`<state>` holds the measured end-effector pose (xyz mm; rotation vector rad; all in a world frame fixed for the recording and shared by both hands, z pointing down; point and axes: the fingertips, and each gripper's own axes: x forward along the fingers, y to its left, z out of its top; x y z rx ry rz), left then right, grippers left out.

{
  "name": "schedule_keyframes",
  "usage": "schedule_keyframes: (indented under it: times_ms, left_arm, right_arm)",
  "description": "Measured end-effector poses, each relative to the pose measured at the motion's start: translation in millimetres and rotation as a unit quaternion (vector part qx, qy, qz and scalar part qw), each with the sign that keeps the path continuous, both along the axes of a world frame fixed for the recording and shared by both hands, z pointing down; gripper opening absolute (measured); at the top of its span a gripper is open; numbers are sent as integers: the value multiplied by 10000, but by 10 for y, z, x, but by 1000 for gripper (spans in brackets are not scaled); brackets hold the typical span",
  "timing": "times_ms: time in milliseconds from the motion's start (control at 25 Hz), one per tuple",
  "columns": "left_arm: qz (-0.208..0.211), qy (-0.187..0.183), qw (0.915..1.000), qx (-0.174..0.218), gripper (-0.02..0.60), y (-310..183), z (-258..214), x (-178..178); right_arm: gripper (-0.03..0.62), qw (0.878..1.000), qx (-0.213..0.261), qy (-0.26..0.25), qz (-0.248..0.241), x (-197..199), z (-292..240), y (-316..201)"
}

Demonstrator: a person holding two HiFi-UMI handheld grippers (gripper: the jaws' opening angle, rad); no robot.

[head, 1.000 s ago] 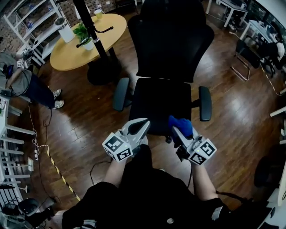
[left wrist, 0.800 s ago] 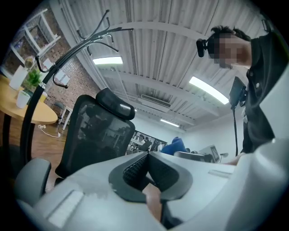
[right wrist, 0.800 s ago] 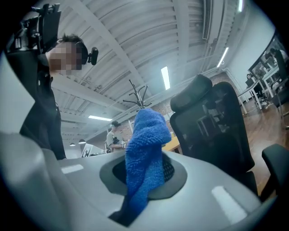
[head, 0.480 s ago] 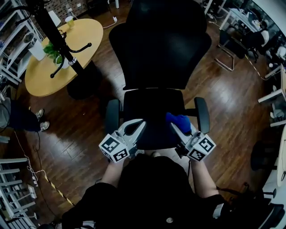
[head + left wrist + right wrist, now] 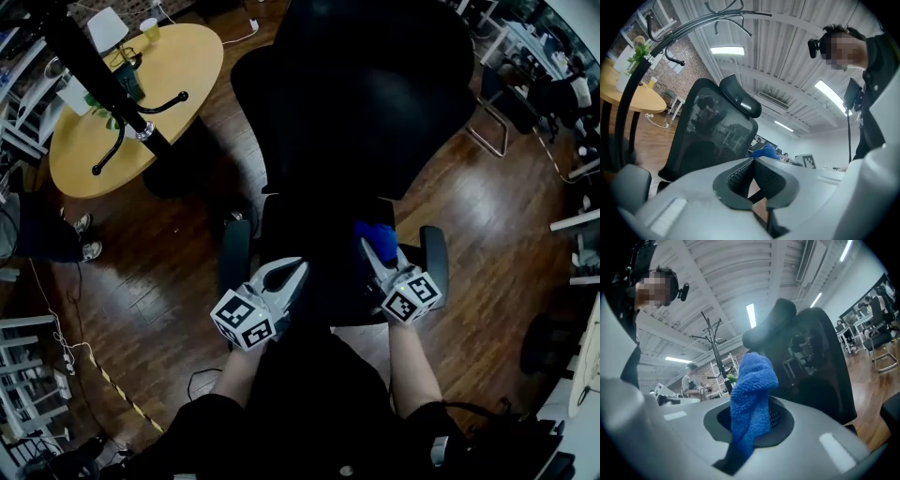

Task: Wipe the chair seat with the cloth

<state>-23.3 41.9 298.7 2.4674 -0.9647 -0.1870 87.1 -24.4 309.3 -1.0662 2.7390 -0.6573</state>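
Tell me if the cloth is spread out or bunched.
Bunched: the cloth is a wad clamped between the jaws of the right gripper.

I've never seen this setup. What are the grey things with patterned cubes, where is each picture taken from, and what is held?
No robot here: a person holds hand tongs, one pair in each hand; the patterned cubes are part of them. The top-down picture comes from a camera on the person's head; the other two cameras ride on the tongs and look along them. The left tongs are shut and empty. The right tongs are shut on a blue cloth, over the black chair seat; whether it touches the seat cannot be told.
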Motion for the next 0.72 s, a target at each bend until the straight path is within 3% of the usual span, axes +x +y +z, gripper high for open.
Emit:
schedule_keyframes:
  times_ms: [240, 400, 560, 720]
  left_arm:
    - [-503, -22, 9979, -398, -8, -373, 612, -30]
    - [-723, 141, 9951, -664, -8, -528, 1051, -133]
    - [-949, 71, 9920, -824, -8, -553, 1410, -245]
    - [-964, 25, 9909, -936, -8, -541, 1647, -290]
  right_arm:
    - [39, 9969, -768, 191, -16, -405, 1272, -746]
    - [40, 9909, -1024, 816, -307, -861, 2177, -1088]
    - [38, 9809, -1051, 1477, -709, -1375, 2875, -1355]
    - [40, 9648, -1055, 2129, -1126, -1862, 3383, -1409]
